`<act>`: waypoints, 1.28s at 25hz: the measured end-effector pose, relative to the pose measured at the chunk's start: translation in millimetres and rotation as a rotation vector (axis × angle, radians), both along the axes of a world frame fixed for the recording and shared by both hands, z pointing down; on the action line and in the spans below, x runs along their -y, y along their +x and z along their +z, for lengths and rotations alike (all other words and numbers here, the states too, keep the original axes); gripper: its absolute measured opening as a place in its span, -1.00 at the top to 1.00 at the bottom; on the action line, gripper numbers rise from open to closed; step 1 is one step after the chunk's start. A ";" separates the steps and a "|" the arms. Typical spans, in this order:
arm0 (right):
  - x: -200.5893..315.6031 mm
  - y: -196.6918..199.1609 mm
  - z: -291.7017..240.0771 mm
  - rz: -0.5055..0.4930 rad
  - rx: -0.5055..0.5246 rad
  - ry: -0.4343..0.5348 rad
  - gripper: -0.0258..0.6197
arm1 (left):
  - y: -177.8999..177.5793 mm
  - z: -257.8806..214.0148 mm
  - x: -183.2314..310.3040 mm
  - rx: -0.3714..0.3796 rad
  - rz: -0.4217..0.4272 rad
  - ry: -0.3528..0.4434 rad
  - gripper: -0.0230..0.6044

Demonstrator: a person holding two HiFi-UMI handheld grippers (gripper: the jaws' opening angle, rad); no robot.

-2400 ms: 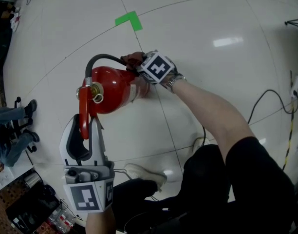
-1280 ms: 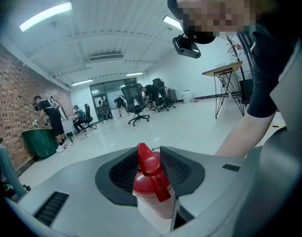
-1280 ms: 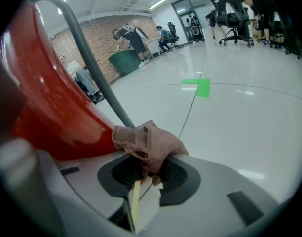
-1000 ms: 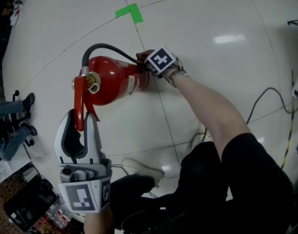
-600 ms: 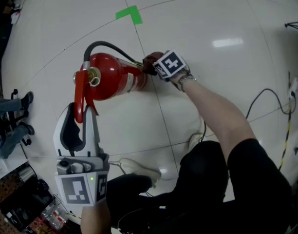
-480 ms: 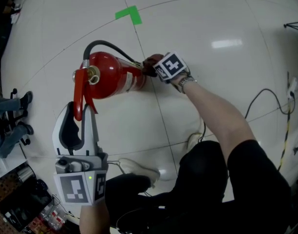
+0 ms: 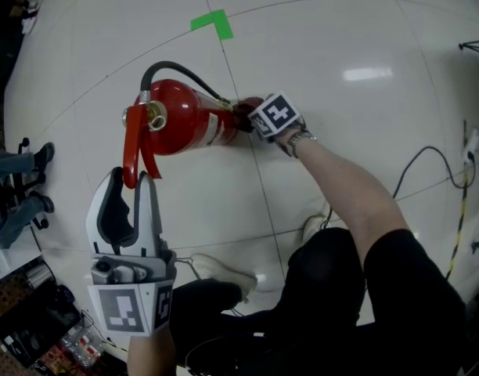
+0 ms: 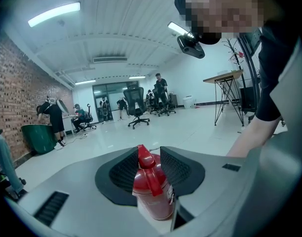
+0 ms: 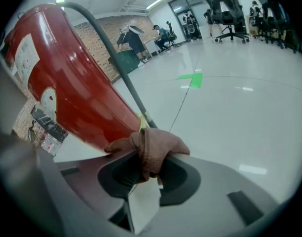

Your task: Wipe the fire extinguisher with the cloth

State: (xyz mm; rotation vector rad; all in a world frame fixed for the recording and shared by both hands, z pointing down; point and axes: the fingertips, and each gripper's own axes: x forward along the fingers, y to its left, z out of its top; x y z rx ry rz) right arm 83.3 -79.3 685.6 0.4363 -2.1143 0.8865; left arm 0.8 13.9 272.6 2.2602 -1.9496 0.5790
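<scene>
In the head view we see the fire extinguisher [image 7: 185, 120] on the white floor [image 7: 341, 37], at ten o'clock from centre, with its black hose [image 7: 173, 70] arching over the top. Our left gripper [image 7: 135, 177] reaches up from seven o'clock. Our right gripper [image 7: 253, 117] comes in from four o'clock with the cloth [image 7: 245, 108] at the cylinder's three-o'clock side. A green tape mark [image 7: 212, 23] lies at twelve.

In the left gripper view, the left gripper [image 8: 148, 153] pinches the extinguisher's red lever [image 8: 147, 168]. The red body [image 8: 153, 201] sits below it at six o'clock.

In the right gripper view, the right gripper [image 9: 148, 164] is clamped on the bunched brown cloth [image 9: 156, 149]. The cloth touches the red cylinder [image 9: 67, 93] toward ten o'clock. The hose [image 9: 116, 68] runs down to the cloth.
</scene>
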 end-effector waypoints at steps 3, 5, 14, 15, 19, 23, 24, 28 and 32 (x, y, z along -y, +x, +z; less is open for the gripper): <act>13.0 -3.6 -26.8 0.019 0.059 0.062 0.59 | -0.9 -1.5 -1.3 0.004 0.004 0.011 0.49; 19.2 -2.3 -49.7 0.028 0.094 0.102 0.60 | -2.6 -1.2 -1.6 0.000 0.001 0.014 0.49; 22.3 8.2 -141.2 0.015 0.214 0.232 0.62 | -5.0 0.8 -2.0 -0.016 -0.002 0.014 0.49; 22.4 9.2 -145.4 0.012 0.218 0.243 0.62 | -5.2 1.1 -2.0 -0.019 -0.002 0.014 0.49; 23.6 12.8 -151.9 0.018 0.224 0.248 0.62 | -4.4 2.3 -2.8 -0.026 -0.002 0.014 0.49; 21.7 15.6 -157.1 0.013 0.224 0.264 0.63 | -3.5 3.0 -3.2 -0.027 0.004 0.011 0.49; 21.8 16.3 -151.1 0.013 0.209 0.256 0.63 | -3.4 2.8 -2.9 -0.029 0.004 0.012 0.49; 20.3 22.5 -107.9 0.027 0.113 0.201 0.63 | -2.0 -0.4 -3.2 -0.026 0.004 0.017 0.49; 15.3 30.5 -70.0 0.041 0.033 0.160 0.63 | -5.1 -1.2 -5.5 -0.018 0.000 0.019 0.49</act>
